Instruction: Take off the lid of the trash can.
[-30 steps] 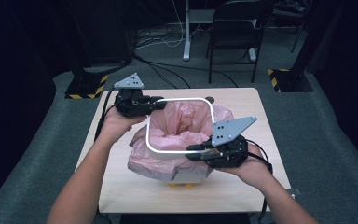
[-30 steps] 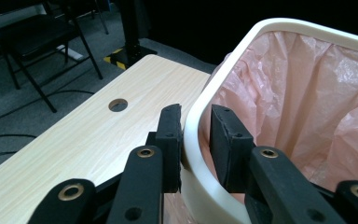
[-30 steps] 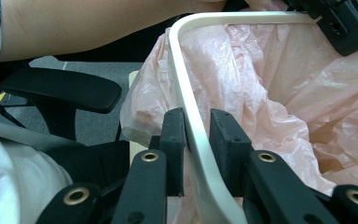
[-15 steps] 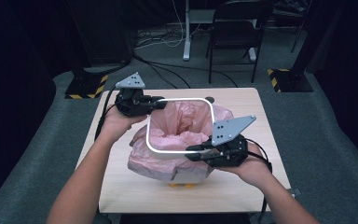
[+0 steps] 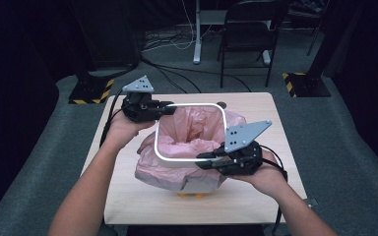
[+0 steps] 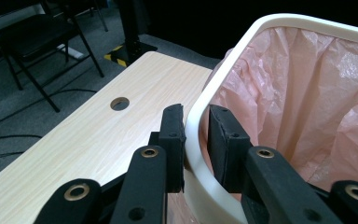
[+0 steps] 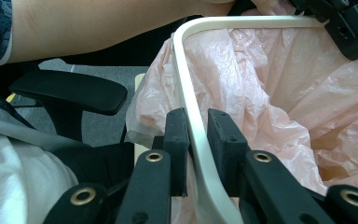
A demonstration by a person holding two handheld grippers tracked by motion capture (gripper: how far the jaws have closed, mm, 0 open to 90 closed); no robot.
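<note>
A white rounded-square rim ring (image 5: pixel 191 105) lies around the mouth of a bin lined with a pink plastic bag (image 5: pixel 192 130); the bag spills out over the bin's sides. My left gripper (image 5: pixel 170 109) is shut on the ring's far left corner, with the rim (image 6: pixel 307 23) running between its pads (image 6: pixel 173 135). At the near right, my right gripper (image 5: pixel 204 160) is shut on the ring's near side, one pad (image 7: pixel 223 140) inside against the bag and the other outside. I cannot tell whether the ring rests on the bin or is raised off it.
The bin stands mid-table on a light wooden table (image 5: pixel 256 196) with a cable hole (image 6: pixel 120 103). A folding chair (image 5: pixel 248 29) and two striped stand bases (image 5: pixel 91 91) (image 5: pixel 302 83) stand on the floor behind. A black armrest (image 7: pixel 70 95) sits near the person.
</note>
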